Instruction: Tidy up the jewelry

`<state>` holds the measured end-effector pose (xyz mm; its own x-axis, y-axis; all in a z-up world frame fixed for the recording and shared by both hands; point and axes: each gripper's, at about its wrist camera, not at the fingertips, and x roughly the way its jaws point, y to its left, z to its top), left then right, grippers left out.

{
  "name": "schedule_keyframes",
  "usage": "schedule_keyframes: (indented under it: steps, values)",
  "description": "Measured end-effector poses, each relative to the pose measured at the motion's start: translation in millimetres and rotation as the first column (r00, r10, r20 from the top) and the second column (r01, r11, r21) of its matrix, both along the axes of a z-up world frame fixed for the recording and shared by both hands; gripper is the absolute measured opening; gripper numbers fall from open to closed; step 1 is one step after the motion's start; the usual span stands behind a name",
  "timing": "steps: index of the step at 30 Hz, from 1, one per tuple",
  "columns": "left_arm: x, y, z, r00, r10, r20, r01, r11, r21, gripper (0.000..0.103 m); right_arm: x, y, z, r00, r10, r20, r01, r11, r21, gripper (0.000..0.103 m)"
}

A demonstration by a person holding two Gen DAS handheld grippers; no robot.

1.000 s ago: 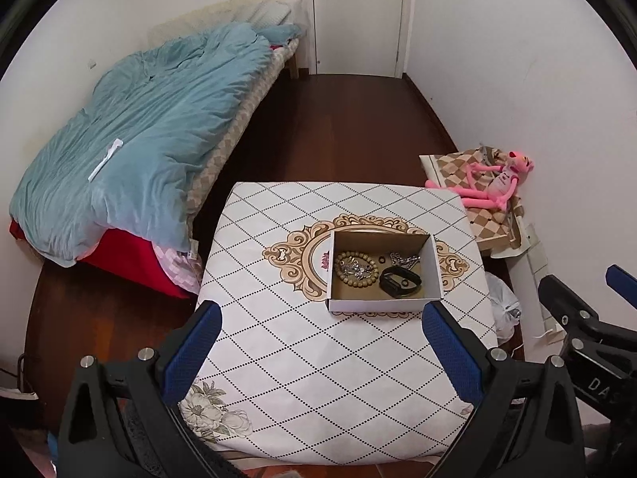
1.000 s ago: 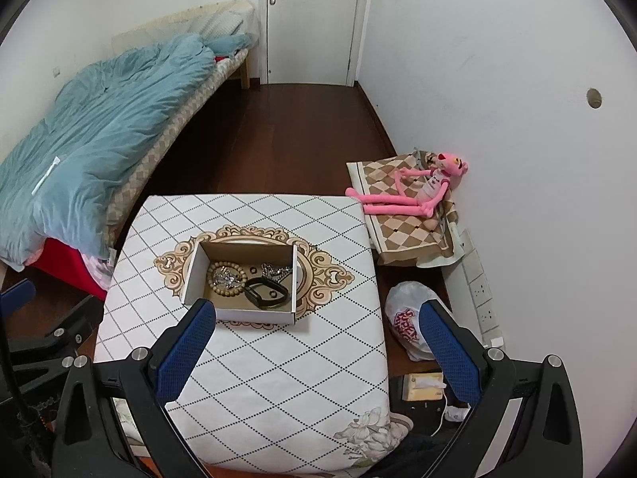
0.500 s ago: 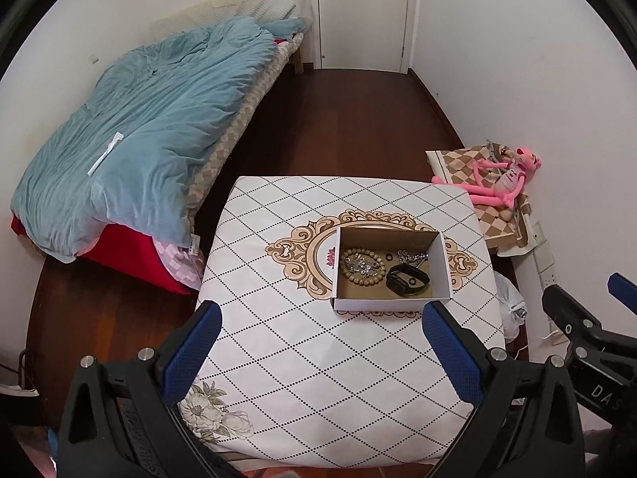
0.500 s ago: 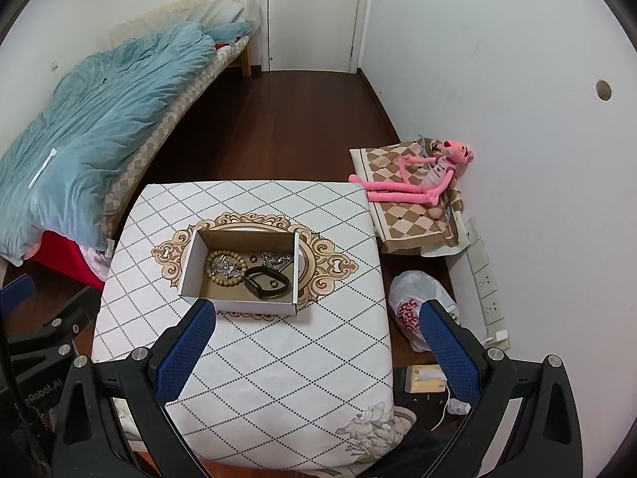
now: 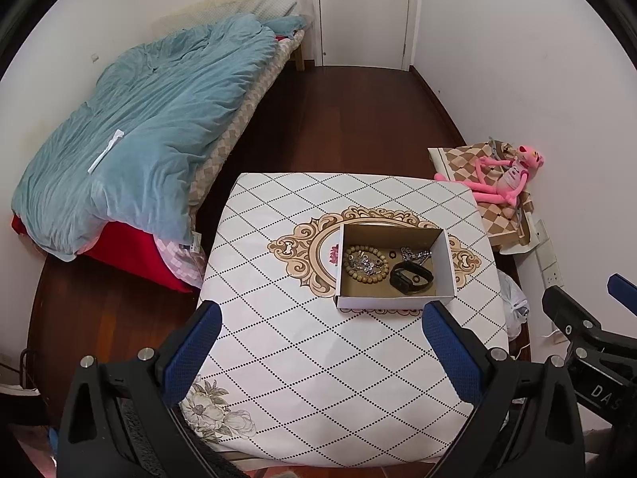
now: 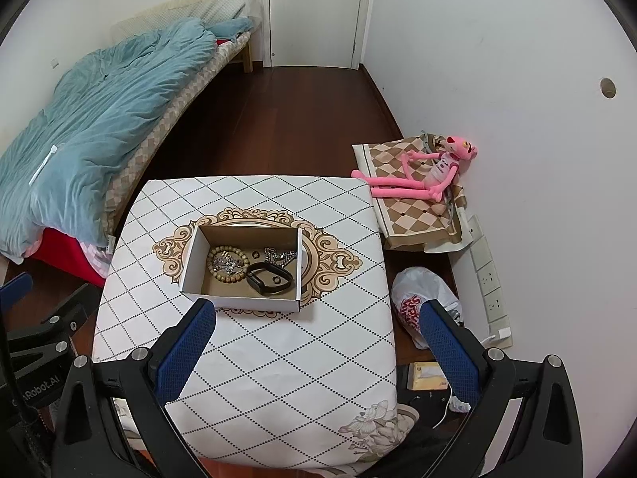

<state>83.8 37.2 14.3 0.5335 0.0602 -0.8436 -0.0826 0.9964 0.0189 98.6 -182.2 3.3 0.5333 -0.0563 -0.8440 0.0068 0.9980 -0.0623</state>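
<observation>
A small open cardboard box [image 5: 447, 257] [image 6: 191, 257] sits on the patterned table [image 5: 318, 358] [image 6: 278, 358]. Inside lie a wooden bead bracelet [image 5: 352, 267] [image 6: 217, 269], a silver chain [image 5: 416, 254] [image 6: 280, 256], a black band [image 5: 410, 277] [image 6: 267, 280] and a small ring [image 5: 392, 255] [image 6: 255, 254]. My left gripper [image 5: 318, 318] is open and empty, high above the table's near side. My right gripper [image 6: 312, 314] is open and empty, also high above the near side. The right gripper also shows at the left wrist view's right edge [image 5: 589, 318].
A bed with a blue duvet [image 5: 139, 139] stands to the left. A pink plush toy [image 5: 505, 175] [image 6: 422, 175] lies on a chequered cushion by the right wall. A white plastic bag [image 6: 422, 298] and wall sockets [image 6: 489, 275] are on the floor at right. A door [image 5: 362, 12] is at the back.
Both grippers have risen and drawn back from the table, so the box looks smaller and lower in view. Both stay open and empty.
</observation>
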Motion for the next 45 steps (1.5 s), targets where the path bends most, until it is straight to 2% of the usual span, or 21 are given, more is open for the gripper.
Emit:
schedule_keyframes:
  steps: [45]
  values:
    - [-3.5,-0.5,4.3,1.000,0.001,0.002,-0.001,1.000,0.005,0.103,0.4,4.0,-1.3,1.000,0.006,0.002,-0.006,1.000,0.008,0.103]
